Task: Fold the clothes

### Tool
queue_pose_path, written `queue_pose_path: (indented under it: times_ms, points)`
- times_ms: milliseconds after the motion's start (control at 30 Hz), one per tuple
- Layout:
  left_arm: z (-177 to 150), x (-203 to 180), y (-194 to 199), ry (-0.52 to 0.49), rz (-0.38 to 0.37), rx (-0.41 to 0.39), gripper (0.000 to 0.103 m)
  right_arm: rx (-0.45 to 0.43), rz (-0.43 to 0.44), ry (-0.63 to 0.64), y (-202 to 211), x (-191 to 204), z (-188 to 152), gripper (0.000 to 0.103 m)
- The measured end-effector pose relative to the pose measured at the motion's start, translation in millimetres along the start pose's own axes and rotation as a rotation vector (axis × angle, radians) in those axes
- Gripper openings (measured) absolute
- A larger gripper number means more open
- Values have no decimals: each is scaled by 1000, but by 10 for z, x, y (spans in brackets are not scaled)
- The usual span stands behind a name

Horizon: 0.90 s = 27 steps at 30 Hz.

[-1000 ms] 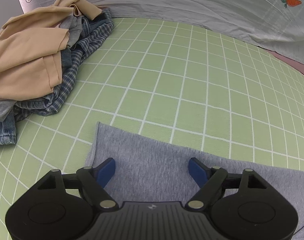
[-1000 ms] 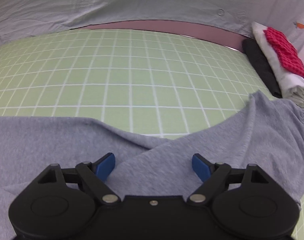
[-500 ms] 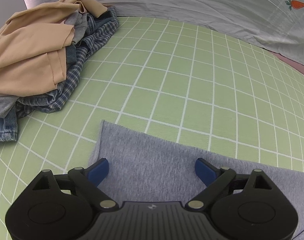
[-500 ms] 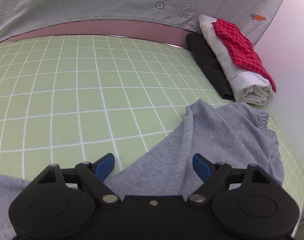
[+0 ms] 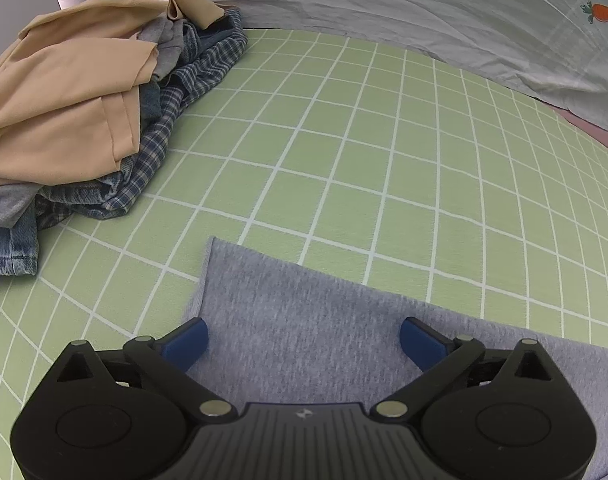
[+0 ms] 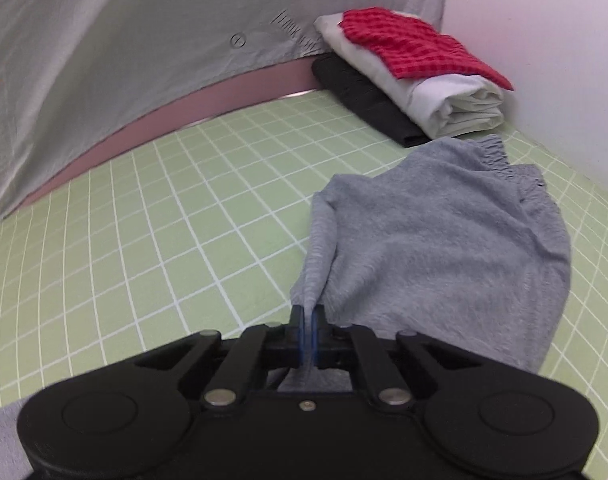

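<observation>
A grey knit garment (image 5: 311,328) lies on the green grid mat (image 5: 343,160). In the left wrist view its leg end lies flat, and my left gripper (image 5: 302,344) hovers over it, open and empty. In the right wrist view the garment's waistband end (image 6: 443,232) is bunched, with the elastic waistband (image 6: 499,152) at the far side. My right gripper (image 6: 307,326) is shut on a fold of the grey fabric, which rises into the jaws.
A pile of unfolded clothes (image 5: 76,112), beige on top of plaid and denim, sits at the mat's left. A folded stack (image 6: 407,80), red check over white over black, sits at the far right by the wall. A grey sheet (image 6: 124,48) hangs behind.
My right gripper swung to the right toward the waistband end and closed on a fold of the grey garment. My left gripper drifted slightly and stayed open.
</observation>
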State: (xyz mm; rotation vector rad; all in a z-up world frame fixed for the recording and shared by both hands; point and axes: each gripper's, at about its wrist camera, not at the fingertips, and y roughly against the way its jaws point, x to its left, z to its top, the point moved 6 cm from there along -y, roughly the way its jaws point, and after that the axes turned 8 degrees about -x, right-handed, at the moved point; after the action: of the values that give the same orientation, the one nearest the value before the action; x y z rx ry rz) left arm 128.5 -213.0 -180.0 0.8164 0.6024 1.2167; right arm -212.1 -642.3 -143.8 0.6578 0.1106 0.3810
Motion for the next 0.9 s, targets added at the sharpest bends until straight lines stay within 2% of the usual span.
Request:
queue_pose_path:
  times_ms: [100, 167, 267, 333, 400, 533, 600, 667, 767, 800, 867, 900]
  points:
    - [-2, 2, 0, 1, 0, -2, 102, -16, -50, -64, 157, -213, -31, 4]
    - [-1, 3, -1, 1, 0, -2, 102, 19, -102, -49, 132, -334, -131, 4]
    - [0, 2, -2, 1, 0, -3, 102, 132, -197, 93, -57, -391, -350, 5]
    - [3, 1, -2, 2, 2, -3, 102, 120, -223, 187, -73, -345, -382, 17]
    - [2, 4, -2, 4, 3, -3, 103, 57, -188, 240, -16, -237, -313, 44]
    - [0, 8, -4, 6, 5, -2, 103, -49, -135, 286, 18, -7, -117, 53]
    - [1, 6, -4, 7, 5, -2, 103, -95, -126, 278, 18, 85, -21, 64]
    - [2, 5, -5, 8, 6, -3, 103, -128, -102, 268, 15, 199, 64, 70]
    - [3, 11, -11, 8, 5, -2, 103, -165, -66, 303, -16, 405, 141, 73]
    - [3, 12, -10, 8, 5, -2, 103, -159, -49, 322, -42, 473, 136, 77]
    - [3, 13, -9, 8, 5, -1, 103, -100, -26, 379, -146, 618, 63, 76]
    - [4, 14, -9, 7, 5, -1, 103, -60, -52, 405, -199, 648, 2, 75]
